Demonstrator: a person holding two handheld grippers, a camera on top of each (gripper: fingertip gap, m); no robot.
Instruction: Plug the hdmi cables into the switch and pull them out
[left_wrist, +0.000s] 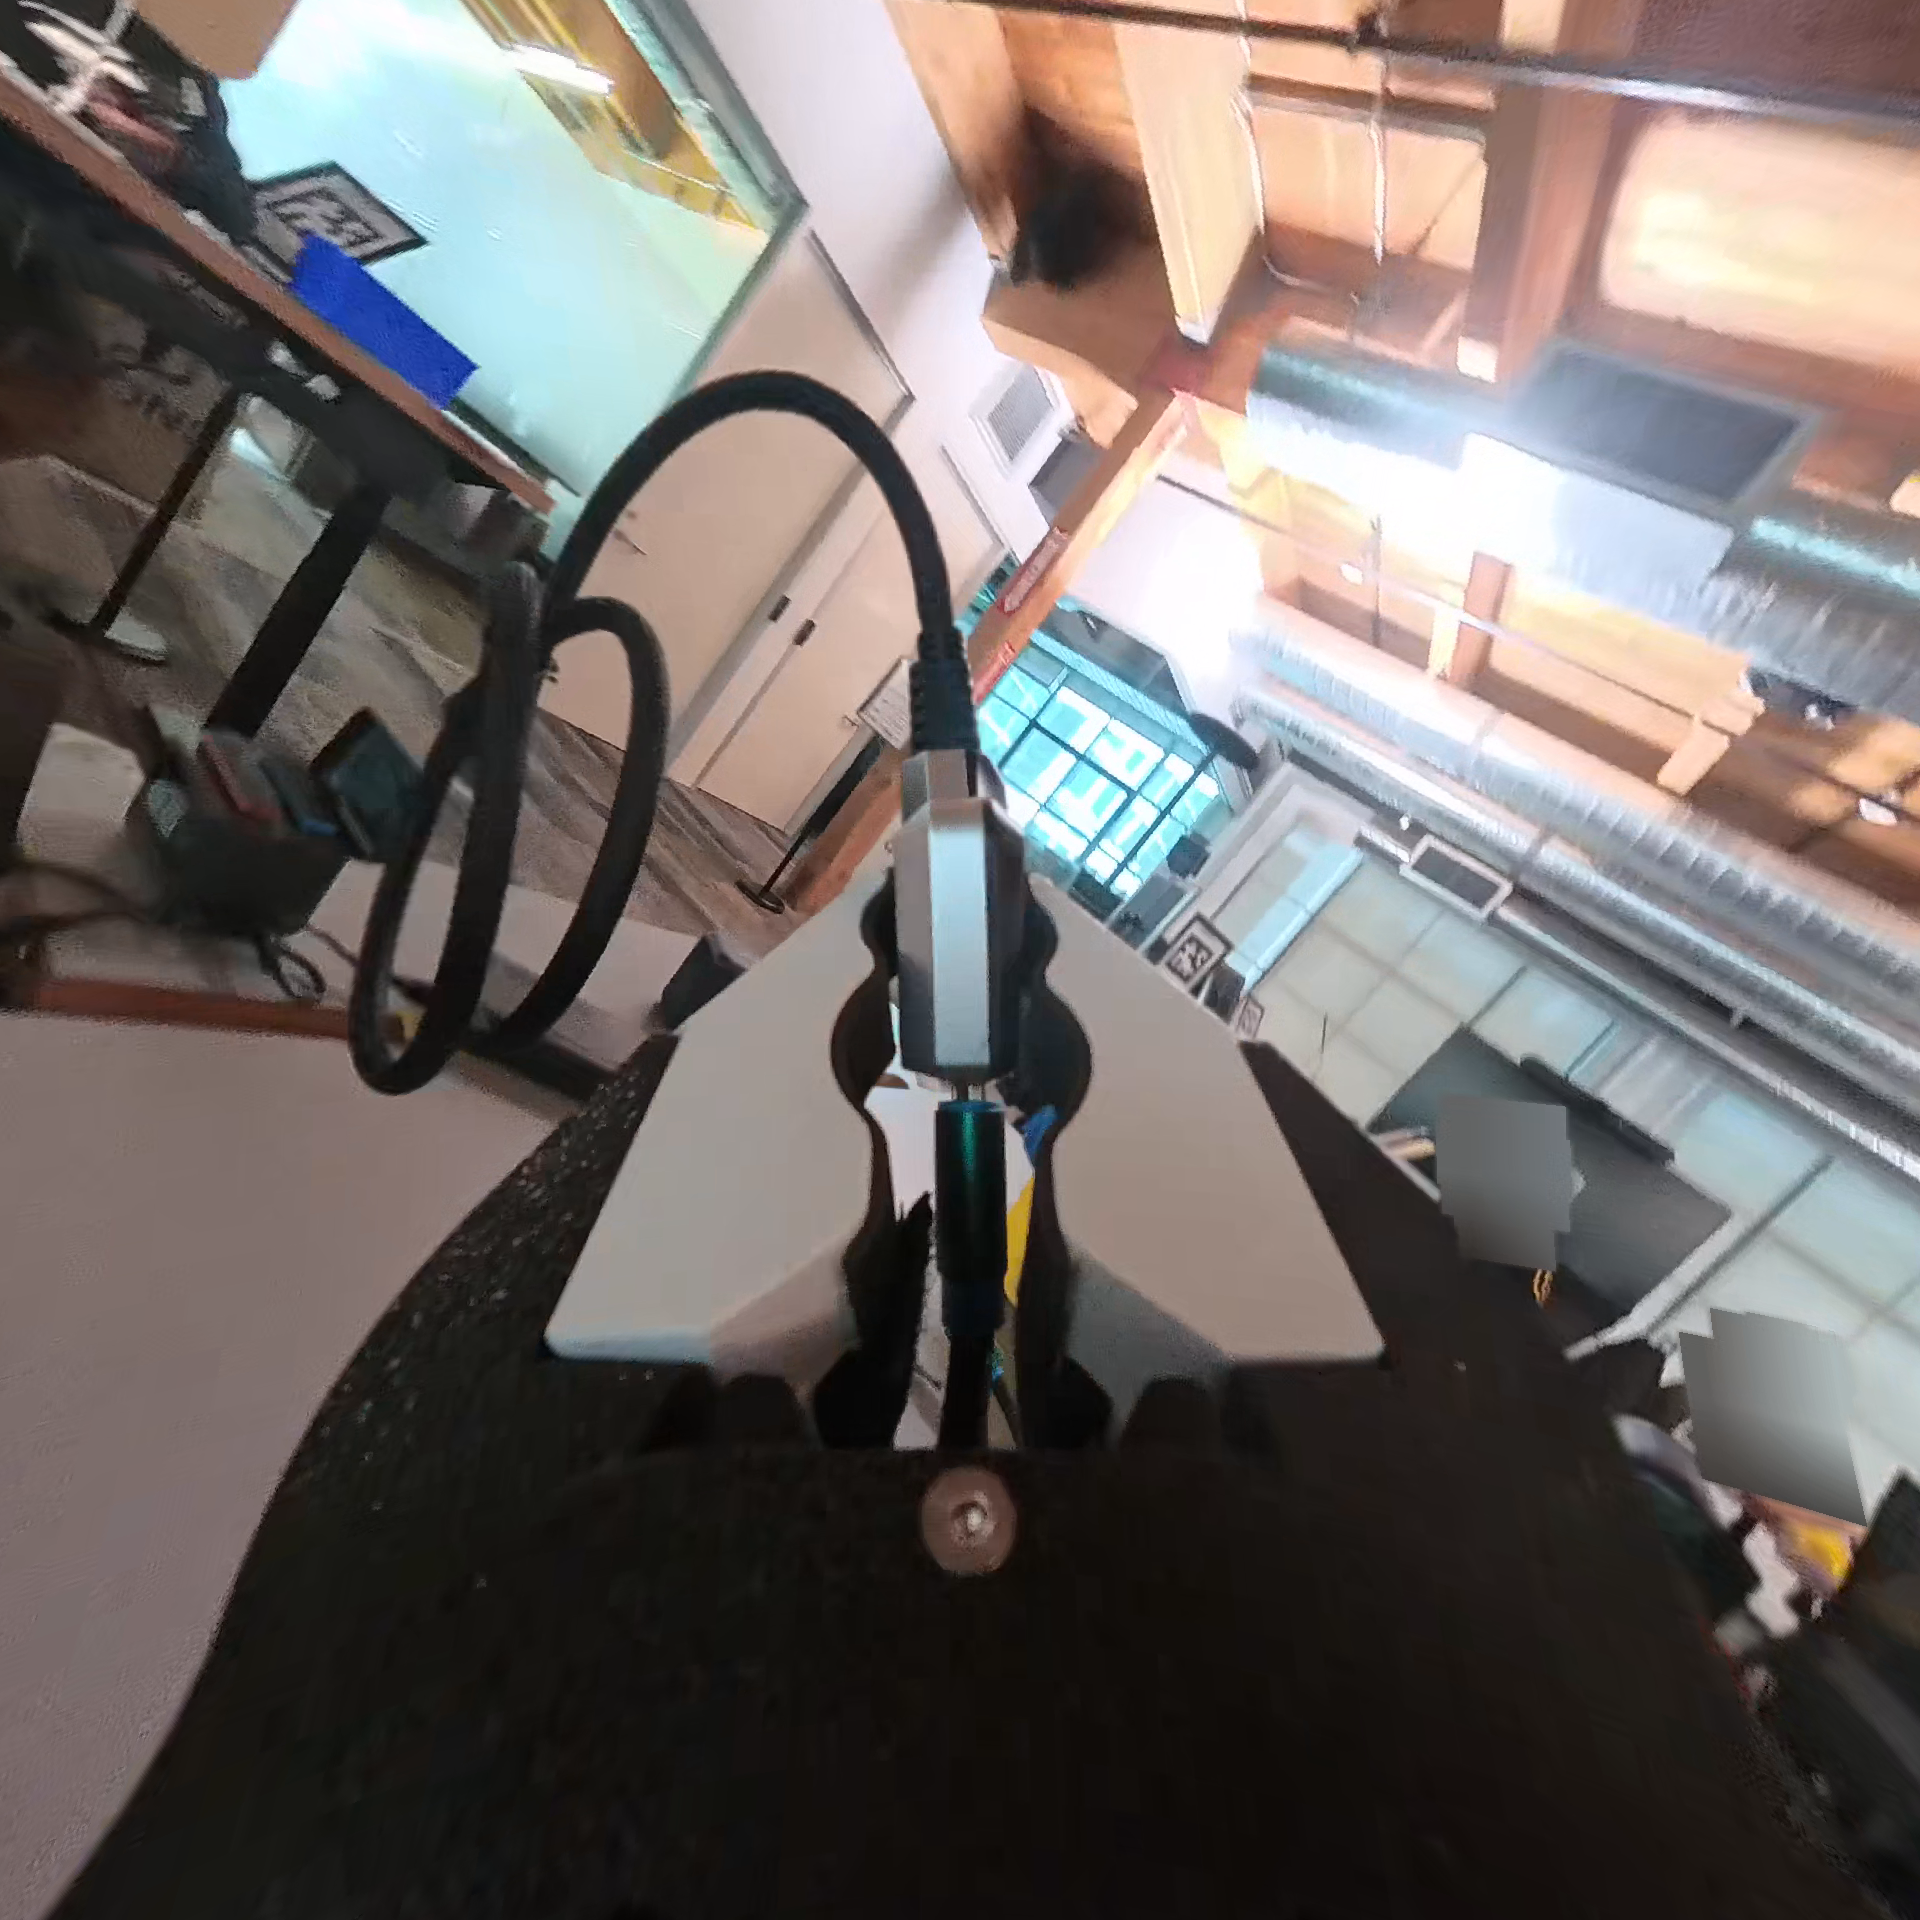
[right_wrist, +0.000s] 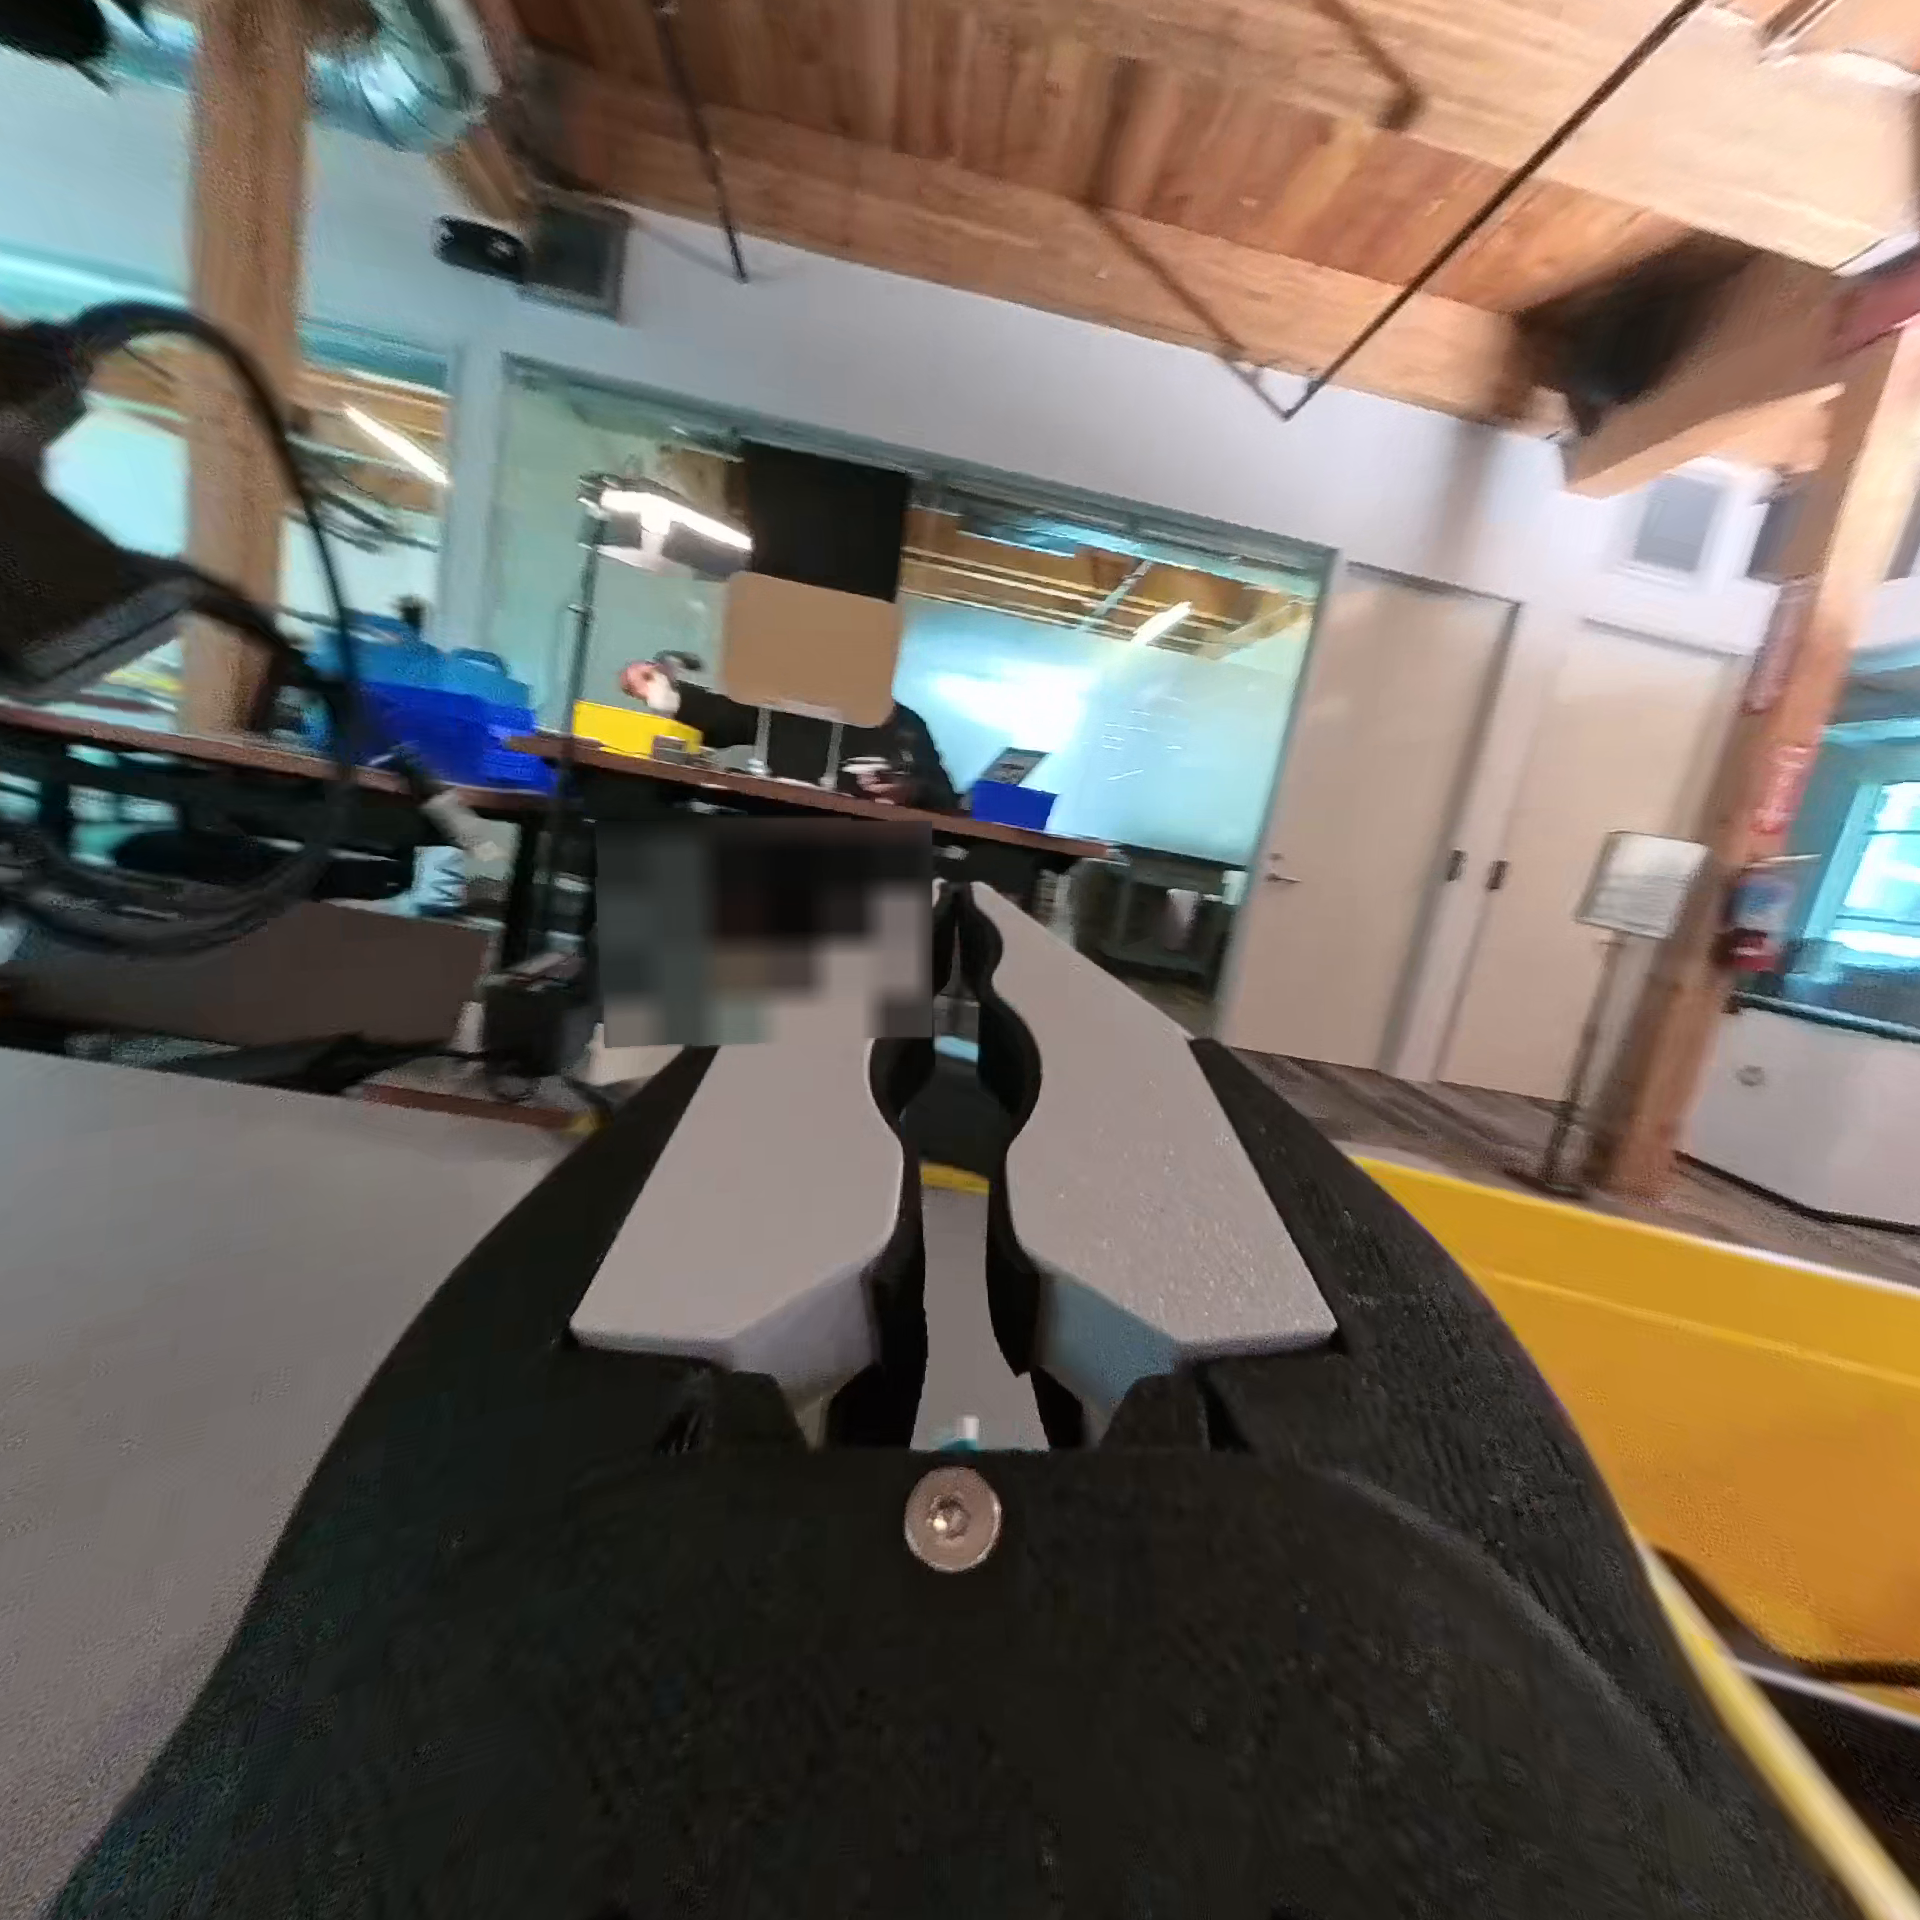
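Note:
In the left wrist view my left gripper (left_wrist: 961, 935) is shut on the silver housing of an HDMI plug (left_wrist: 956, 935), held edge-on between the pads and lifted off the table. Its black braided cable (left_wrist: 623, 499) rises from the plug and loops down to the left. A narrow dark, teal-edged part (left_wrist: 971, 1195) sits right behind the plug's metal end, between the fingers; I cannot tell what it is. In the right wrist view my right gripper (right_wrist: 956, 904) is shut, tips together, with nothing between them; a mosaic patch covers part of the left finger.
A grey tabletop (left_wrist: 156, 1351) lies below left and also shows in the right wrist view (right_wrist: 208, 1247). A yellow bin (right_wrist: 1610, 1403) stands at the right. A dark device with cables (right_wrist: 62, 582) hangs at the far left. A person (right_wrist: 914, 748) sits at a back table. Across from one pair of fingers to the other is roughly 25 cm.

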